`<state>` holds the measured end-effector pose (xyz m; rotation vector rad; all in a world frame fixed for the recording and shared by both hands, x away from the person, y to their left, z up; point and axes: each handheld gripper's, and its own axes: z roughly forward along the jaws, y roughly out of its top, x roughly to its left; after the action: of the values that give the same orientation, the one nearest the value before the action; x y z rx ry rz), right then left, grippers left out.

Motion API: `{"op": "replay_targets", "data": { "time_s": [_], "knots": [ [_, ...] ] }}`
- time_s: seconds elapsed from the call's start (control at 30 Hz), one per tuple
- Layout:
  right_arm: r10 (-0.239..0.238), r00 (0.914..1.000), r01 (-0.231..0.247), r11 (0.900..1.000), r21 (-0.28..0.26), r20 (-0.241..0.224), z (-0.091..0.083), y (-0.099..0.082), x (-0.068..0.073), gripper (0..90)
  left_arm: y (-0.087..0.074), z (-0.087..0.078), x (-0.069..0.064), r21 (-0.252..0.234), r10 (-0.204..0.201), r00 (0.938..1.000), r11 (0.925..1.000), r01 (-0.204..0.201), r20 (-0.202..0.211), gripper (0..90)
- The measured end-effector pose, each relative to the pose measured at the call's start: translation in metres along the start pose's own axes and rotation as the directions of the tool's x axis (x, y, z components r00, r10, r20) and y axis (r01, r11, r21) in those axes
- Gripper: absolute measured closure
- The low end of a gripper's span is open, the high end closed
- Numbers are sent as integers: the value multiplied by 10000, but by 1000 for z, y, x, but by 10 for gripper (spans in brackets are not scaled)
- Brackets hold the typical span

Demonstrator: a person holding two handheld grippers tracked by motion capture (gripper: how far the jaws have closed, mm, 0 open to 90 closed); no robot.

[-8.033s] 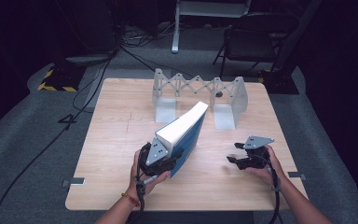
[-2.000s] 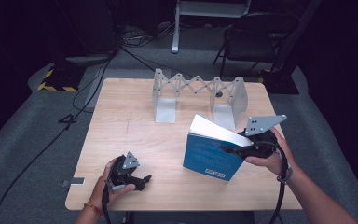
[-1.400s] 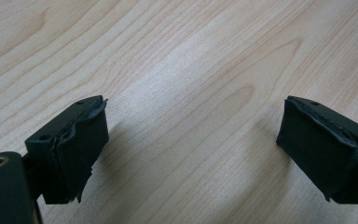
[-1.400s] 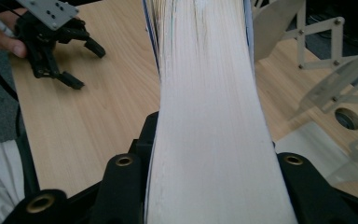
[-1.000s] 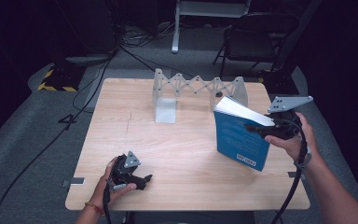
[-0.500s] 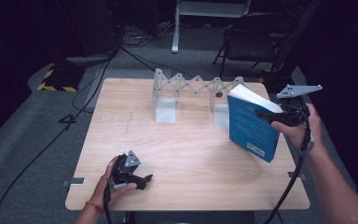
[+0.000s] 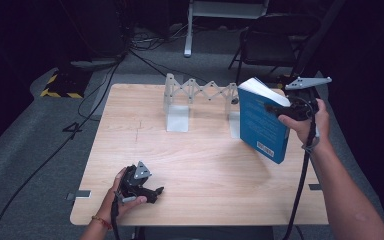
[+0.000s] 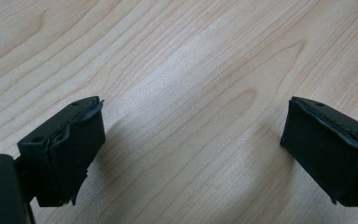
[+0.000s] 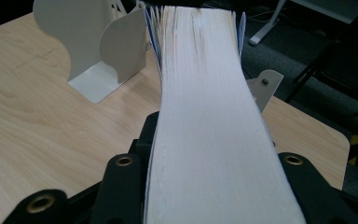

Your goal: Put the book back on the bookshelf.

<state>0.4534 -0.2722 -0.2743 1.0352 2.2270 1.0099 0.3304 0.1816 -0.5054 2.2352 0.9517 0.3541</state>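
Your right gripper point(image 7: 280, 107): it is at the right of the high view, raised above the table's right edge, and its jaws are clamped on the blue book point(image 7: 262, 122).
Blue book: it hangs in the air, upright and a little tilted, with the white page edge on top and the blue cover facing the centre of the frame. In the right gripper view the page block point(image 9: 209, 116) runs up the middle from between the two black jaws, and the pages fan a little at the far end.
Your left gripper point(image 7: 145, 187): it is at the lower left of the high view, low over the table point(image 7: 200, 165) near the front edge, well apart from the book. In the left gripper view the jaws are wide apart, with bare wood grain between them.
Expanding book rack point(image 7: 200, 97): it is white and stands at the back of the table, upper centre of the high view. The book is just beside its right end plate; I cannot tell if they touch.
Left end plate point(image 9: 88, 46): it is at the upper left of the right gripper view, standing on the wood.
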Motion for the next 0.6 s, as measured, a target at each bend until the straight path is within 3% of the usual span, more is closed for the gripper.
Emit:
{"op": "replay_targets", "data": {
  "time_s": [0.6],
  "knots": [
    [656,9935,-649,9978,-111,934,45,37,-13,603,0,0,1,20,92,9999,10000,-92,125,63]
  ]
}}
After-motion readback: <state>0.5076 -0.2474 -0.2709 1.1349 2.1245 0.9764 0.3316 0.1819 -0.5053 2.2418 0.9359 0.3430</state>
